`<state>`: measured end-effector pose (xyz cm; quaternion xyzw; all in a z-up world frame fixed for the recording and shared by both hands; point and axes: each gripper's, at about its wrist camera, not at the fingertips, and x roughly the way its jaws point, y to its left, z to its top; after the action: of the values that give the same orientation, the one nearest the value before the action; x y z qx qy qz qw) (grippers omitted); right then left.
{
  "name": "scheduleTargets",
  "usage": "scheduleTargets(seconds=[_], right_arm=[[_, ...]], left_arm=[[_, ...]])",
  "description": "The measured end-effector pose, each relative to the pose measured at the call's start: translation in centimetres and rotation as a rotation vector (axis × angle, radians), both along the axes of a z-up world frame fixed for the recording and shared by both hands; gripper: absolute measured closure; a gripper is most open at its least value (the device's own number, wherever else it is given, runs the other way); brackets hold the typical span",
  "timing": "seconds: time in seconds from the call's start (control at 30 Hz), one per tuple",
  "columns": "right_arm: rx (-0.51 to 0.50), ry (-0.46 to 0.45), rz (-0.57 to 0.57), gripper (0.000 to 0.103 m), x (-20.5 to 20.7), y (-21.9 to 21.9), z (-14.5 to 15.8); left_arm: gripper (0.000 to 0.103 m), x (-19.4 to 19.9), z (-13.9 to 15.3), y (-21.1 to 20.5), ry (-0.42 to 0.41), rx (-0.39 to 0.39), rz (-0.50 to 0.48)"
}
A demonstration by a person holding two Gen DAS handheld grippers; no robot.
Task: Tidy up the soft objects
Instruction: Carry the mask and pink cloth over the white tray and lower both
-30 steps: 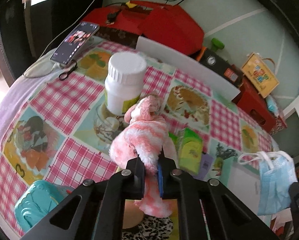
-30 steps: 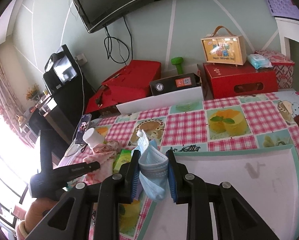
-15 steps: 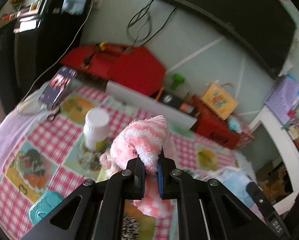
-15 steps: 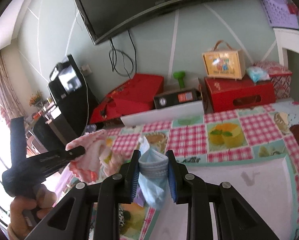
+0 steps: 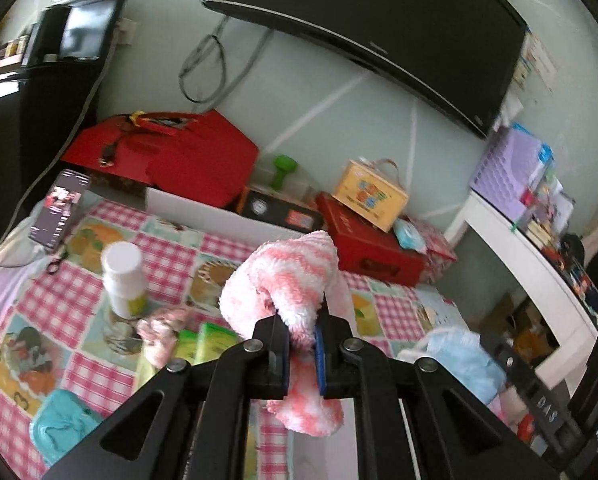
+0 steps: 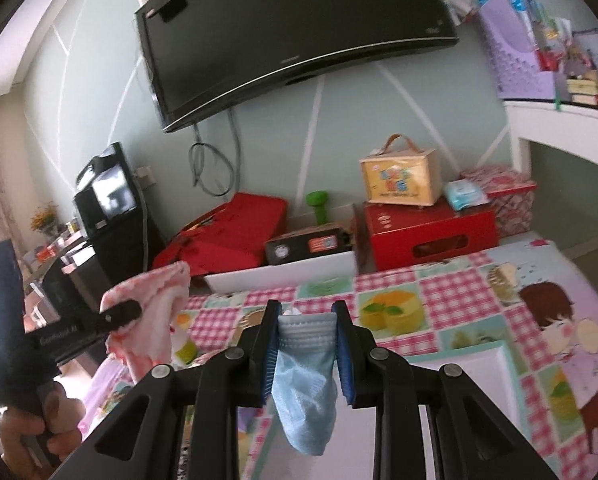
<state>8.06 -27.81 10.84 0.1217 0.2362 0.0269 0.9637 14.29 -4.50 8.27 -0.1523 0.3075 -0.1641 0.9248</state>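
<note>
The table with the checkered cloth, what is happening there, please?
A person is sorting soft things with two handheld grippers. The left gripper is shut on a pink and white fluffy sock, held above the table. The right gripper is shut on a blue face mask, which hangs down between its jaws. Neither item is put down yet.

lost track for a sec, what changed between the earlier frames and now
Both claws rose off the table: the left claw lifted the pink striped sock clear, the right claw raised the blue face mask. Both grips stayed shut; the white bottle stayed put.
</note>
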Motion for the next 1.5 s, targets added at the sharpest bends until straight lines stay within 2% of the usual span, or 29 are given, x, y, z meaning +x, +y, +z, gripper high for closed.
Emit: scheduleTargets(seconds=[0.43, 0.6, 0.77, 0.93, 1.03, 1.1, 1.13, 1.17, 1.23, 1.3, 1.5], right_arm=[[-0.084, 0.106, -0.303, 0.075, -1.2, -7.6, -1.3], [-0.046, 0.190, -0.344, 0.075, -0.1, -9.7, -4.0], [-0.025, 0.277, -0.331, 0.074, 1.5, -10.2, -6.8], [-0.044, 0.331, -0.330, 0.074, 2.1, -9.6, -8.0], [-0.059, 0.351, -0.326, 0.074, 2.5, -9.3, -8.3], [-0.067, 0.370, -0.324, 0.073, 2.8, -9.1, -8.7], [-0.072, 0.383, -0.324, 0.067, 3.0, -9.0, -8.9], [-0.084, 0.397, -0.324, 0.054, 3.2, -8.8, -9.1], [-0.109, 0.411, -0.332, 0.039, 3.4, -8.5, -9.3], [-0.131, 0.417, -0.332, 0.039, 3.6, -8.3, -9.4], [-0.180, 0.451, -0.342, 0.023, 3.9, -8.0, -9.8]], left_arm=[[0.093, -1.1, -3.8, -10.5, 0.095, 0.118, -0.278], [0.093, -0.9, -7.0, -13.5, 0.155, 0.164, -0.337], [0.093, -0.1, -9.9, -15.1, 0.240, 0.210, -0.353], [0.092, 0.0, -10.5, -15.4, 0.259, 0.228, -0.357], [0.083, 0.1, -10.8, -15.6, 0.270, 0.239, -0.355], [0.064, 0.2, -10.9, -15.6, 0.283, 0.243, -0.350], [0.060, 0.3, -11.0, -15.6, 0.287, 0.246, -0.345], [0.055, 0.3, -11.0, -15.5, 0.287, 0.249, -0.341], [0.054, 0.3, -10.8, -15.4, 0.280, 0.256, -0.334], [0.041, 0.3, -10.6, -15.3, 0.275, 0.257, -0.328], [0.026, 0.7, -10.2, -14.6, 0.263, 0.252, -0.295]])
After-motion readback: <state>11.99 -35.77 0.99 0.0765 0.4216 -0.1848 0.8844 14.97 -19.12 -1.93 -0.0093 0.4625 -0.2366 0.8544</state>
